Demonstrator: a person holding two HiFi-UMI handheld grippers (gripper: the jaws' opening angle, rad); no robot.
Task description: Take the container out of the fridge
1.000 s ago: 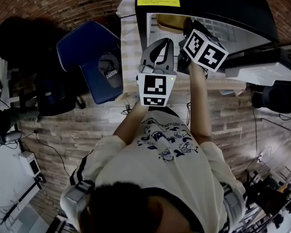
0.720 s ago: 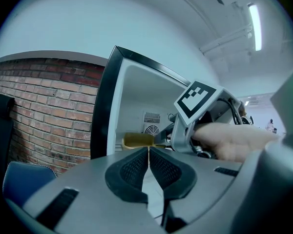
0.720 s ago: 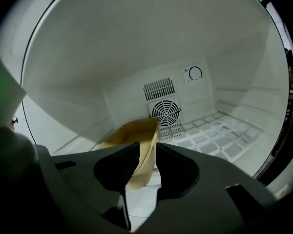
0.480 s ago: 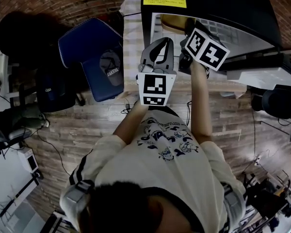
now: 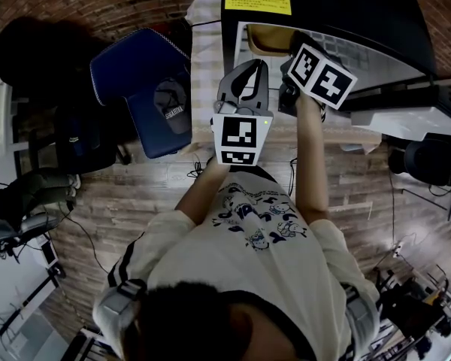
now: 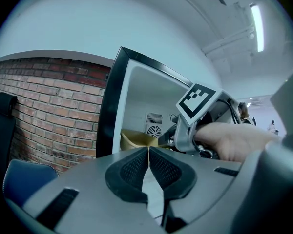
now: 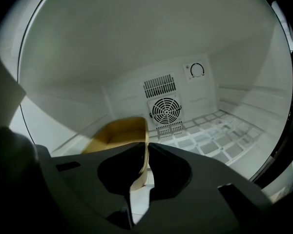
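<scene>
Over a plank floor (image 5: 135,194), the open fridge (image 5: 346,13) at 12 o'clock holds the container (image 7: 118,133), its wall pinched by the right gripper (image 7: 147,147) and partly hidden behind it; the left gripper (image 6: 149,151) is closed, empty.

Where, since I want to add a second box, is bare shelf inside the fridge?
Bare: the wire shelf right of the yellow container, out from the fan grille. Crowded: the left, where the right gripper clamps that container.
</scene>
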